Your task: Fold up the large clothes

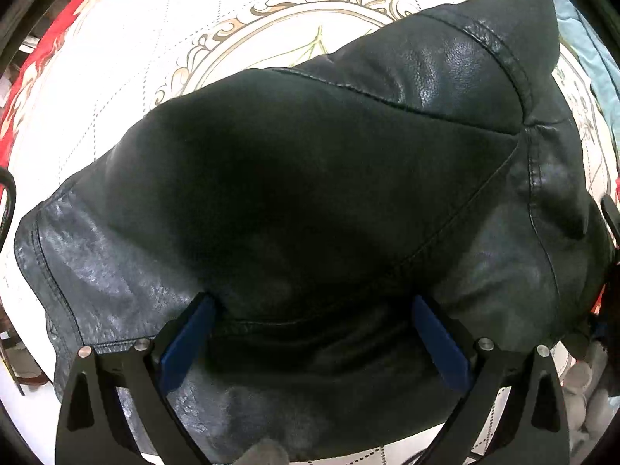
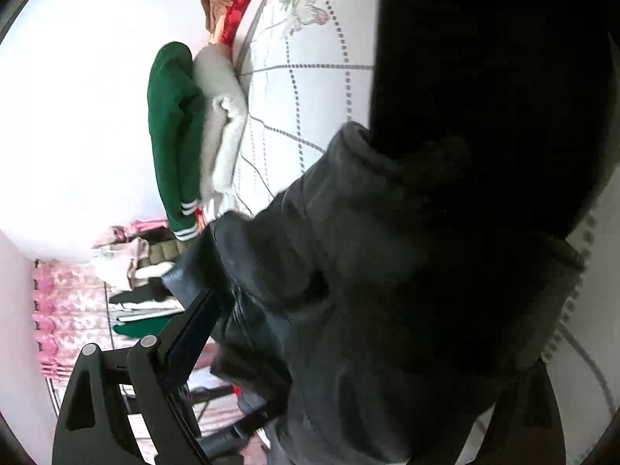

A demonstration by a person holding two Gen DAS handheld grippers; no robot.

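A black leather jacket (image 1: 310, 178) lies on a white patterned bedspread (image 1: 128, 58) and fills most of the left wrist view. My left gripper (image 1: 314, 306) is open, its blue pads (image 1: 186, 345) wide apart and resting over a fold of the jacket. In the right wrist view the jacket (image 2: 407, 271) hangs bunched close in front of the lens and covers the right finger. Only the left finger (image 2: 186, 333) of my right gripper shows, so I cannot tell how its jaws stand.
A green garment (image 2: 174, 131) and a white one (image 2: 224, 116) lie at the bed's edge. A red border (image 1: 42, 50) runs along the bedspread. More clothes (image 2: 131, 255) and pink fabric (image 2: 69, 310) lie beyond the bed. A light blue item (image 1: 593, 50) lies at the right.
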